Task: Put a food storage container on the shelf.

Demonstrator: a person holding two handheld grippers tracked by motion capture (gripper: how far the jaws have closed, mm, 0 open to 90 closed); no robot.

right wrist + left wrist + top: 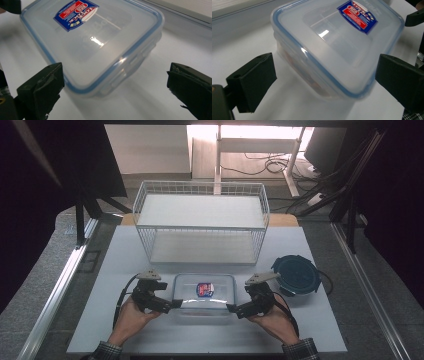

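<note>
Clear plastic box with a blue-rimmed snap lid and a red-and-blue sticker, flat on the white table near the front edge, just before the white wire basket; round dark-blue lidded tub off to the right of the box, well clear of it; left gripper at the box's left end, held from below by a hand in a plaid cuff, tips right at the box's lower left corner; in the left gripper view, jaws standing wide apart, one black pad clear of the box on the table side, the other pad just beside the lid's corner, contact hard to tell, nothing squeezed; right gripper at the box's right end, mirrored, tips at the lower right corner; in the right gripper view, jaws also spread wide, one pad just at the lid's blue rim, the other well off the box over bare table; no clamp on the box from either side; box resting level, lid on, side latch visible below the rim.
</note>
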